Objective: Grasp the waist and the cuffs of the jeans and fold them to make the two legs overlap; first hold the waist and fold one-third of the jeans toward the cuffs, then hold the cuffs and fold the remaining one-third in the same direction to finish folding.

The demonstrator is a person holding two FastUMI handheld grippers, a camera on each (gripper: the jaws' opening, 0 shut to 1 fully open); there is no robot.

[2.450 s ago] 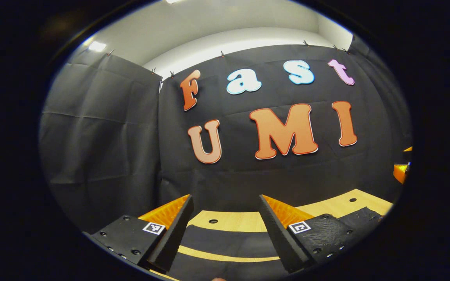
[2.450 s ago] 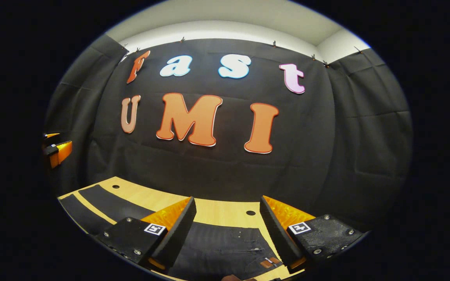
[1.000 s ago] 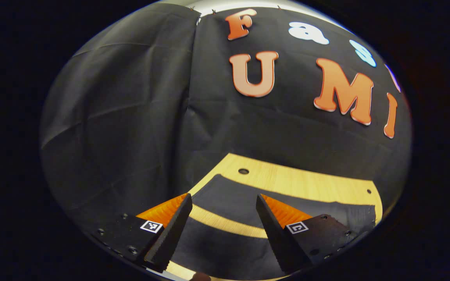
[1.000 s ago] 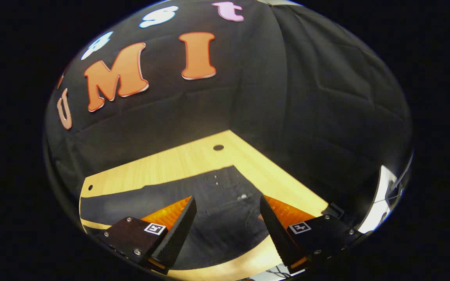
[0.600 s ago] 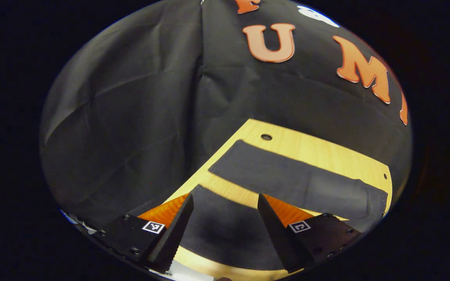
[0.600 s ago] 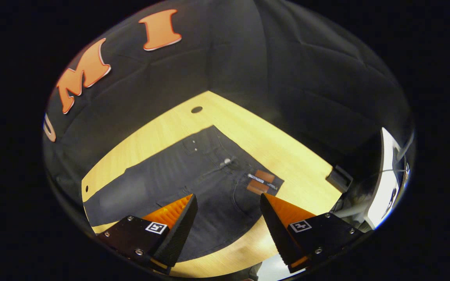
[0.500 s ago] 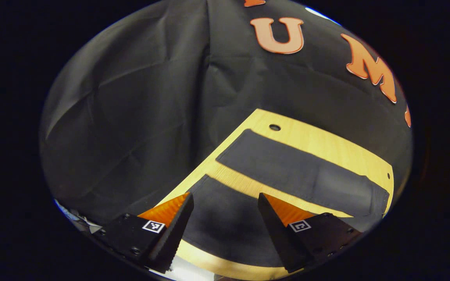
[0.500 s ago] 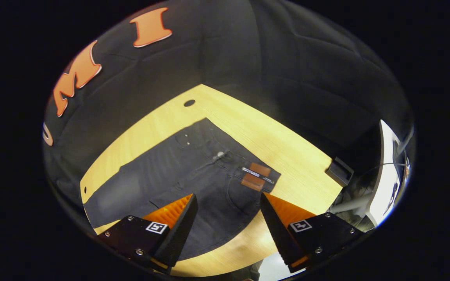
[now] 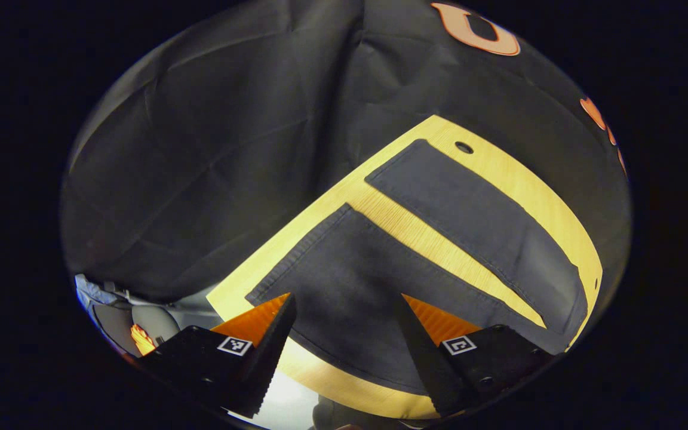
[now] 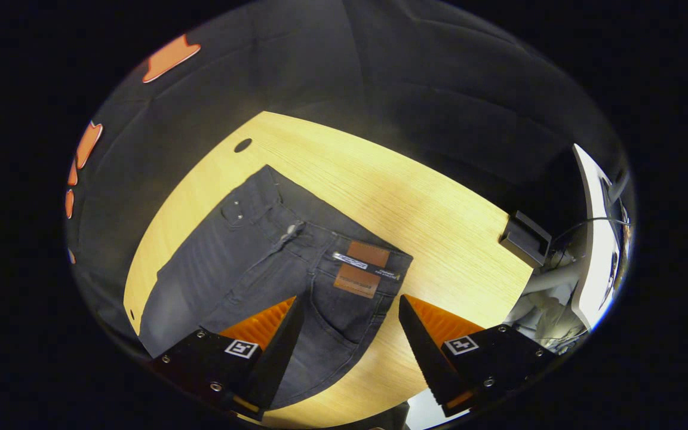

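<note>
Jeans (image 10: 272, 263) lie flat and unfolded on the table (image 10: 415, 203), dark denim with both legs spread apart and a strip of bare wood between them. Their long axis runs from the waist, seen in the right gripper view with its brown patch, to the cuffs, seen in the left gripper view (image 9: 344, 269).

The right gripper (image 10: 350, 334) hangs above the near corner of the waist, its fingers spread wide with nothing between them. The left gripper (image 9: 344, 334) hangs above the near leg just behind its cuff edge, fingers equally wide apart and empty. So each gripper is nearest its own end of the jeans, and the cloth lies ahead of and below both sets of fingers.

Judging from this, the leg-over-leg fold is not yet begun; the near side is the one within reach.

Beyond the waist, a small dark box (image 10: 524, 237) sits at the table's edge, well clear of the jeans. Nothing stands in the way.
</note>
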